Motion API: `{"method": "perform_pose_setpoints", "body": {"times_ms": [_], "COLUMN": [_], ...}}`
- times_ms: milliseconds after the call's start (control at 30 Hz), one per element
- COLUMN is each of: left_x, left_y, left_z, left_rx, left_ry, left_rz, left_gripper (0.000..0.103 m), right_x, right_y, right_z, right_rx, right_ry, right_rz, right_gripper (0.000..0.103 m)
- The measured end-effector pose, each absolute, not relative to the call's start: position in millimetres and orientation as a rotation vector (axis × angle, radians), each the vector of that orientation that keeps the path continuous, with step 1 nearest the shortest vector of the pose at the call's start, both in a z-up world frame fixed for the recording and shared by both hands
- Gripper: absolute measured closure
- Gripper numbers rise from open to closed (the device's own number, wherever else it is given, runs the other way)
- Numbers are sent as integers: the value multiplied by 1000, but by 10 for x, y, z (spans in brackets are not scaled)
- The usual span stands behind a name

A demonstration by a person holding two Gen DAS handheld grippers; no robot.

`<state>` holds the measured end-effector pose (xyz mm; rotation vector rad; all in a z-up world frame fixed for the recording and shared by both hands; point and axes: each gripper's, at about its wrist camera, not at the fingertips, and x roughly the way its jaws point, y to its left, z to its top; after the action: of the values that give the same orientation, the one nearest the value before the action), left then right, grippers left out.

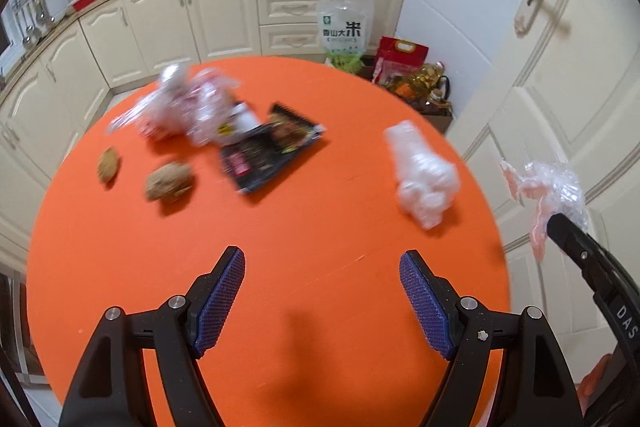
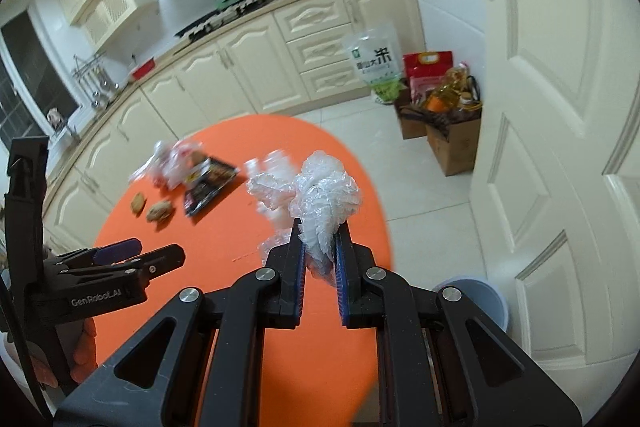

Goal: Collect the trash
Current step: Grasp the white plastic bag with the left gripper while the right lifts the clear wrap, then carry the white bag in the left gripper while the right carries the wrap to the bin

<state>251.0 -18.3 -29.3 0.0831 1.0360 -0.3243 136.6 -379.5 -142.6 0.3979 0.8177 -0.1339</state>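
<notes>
My right gripper (image 2: pixel 319 231) is shut on a crumpled clear plastic wrap (image 2: pixel 326 199) and holds it above the right edge of the round orange table (image 2: pixel 224 267); the wrap also shows in the left wrist view (image 1: pixel 554 183). My left gripper (image 1: pixel 322 263) is open and empty over the table's near part. On the table lie a white crumpled plastic piece (image 1: pixel 424 173), a black snack wrapper (image 1: pixel 272 147), a bundle of clear and red plastic bags (image 1: pixel 188 107) and two brown walnut-like lumps (image 1: pixel 170 181) (image 1: pixel 109 165).
A pale blue bin (image 2: pixel 480 301) stands on the floor at the table's right, below my right gripper. A white door (image 2: pixel 560 107) is close on the right. Cabinets (image 1: pixel 200 11), a rice bag (image 1: pixel 346 33) and boxes of groceries (image 2: pixel 448 123) stand beyond.
</notes>
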Motion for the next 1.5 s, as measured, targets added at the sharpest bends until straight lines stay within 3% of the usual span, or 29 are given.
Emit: {"method": "perform_pose_setpoints", "body": {"times_ms": [500, 567, 633, 900, 1167, 1500], "left_x": [3129, 3191, 3237, 3098, 2472, 1855], "left_y": [-1416, -1496, -1529, -1615, -1935, -2575], "left_z": [-647, -760, -858, -879, -913, -1510], "left_rx": [180, 193, 212, 266, 309, 424], "left_ry": [1072, 1084, 1110, 1043, 992, 1080], "left_rz": [-315, -328, -332, -397, -543, -639], "left_gripper": [27, 32, 62, 63, 63, 63], "right_x": [1588, 1589, 1589, 1513, 967, 172], "right_y": [-4669, -4717, -4756, -4770, -4897, -5236], "right_z": [-1998, -2037, -2069, -2048, -1903, -2233], "right_rx": [558, 558, 561, 543, 528, 549], "right_ry": [870, 880, 889, 902, 859, 937], "right_rz": [-145, -154, -162, -192, -307, -469], "right_gripper": [90, 90, 90, 90, 90, 90]}}
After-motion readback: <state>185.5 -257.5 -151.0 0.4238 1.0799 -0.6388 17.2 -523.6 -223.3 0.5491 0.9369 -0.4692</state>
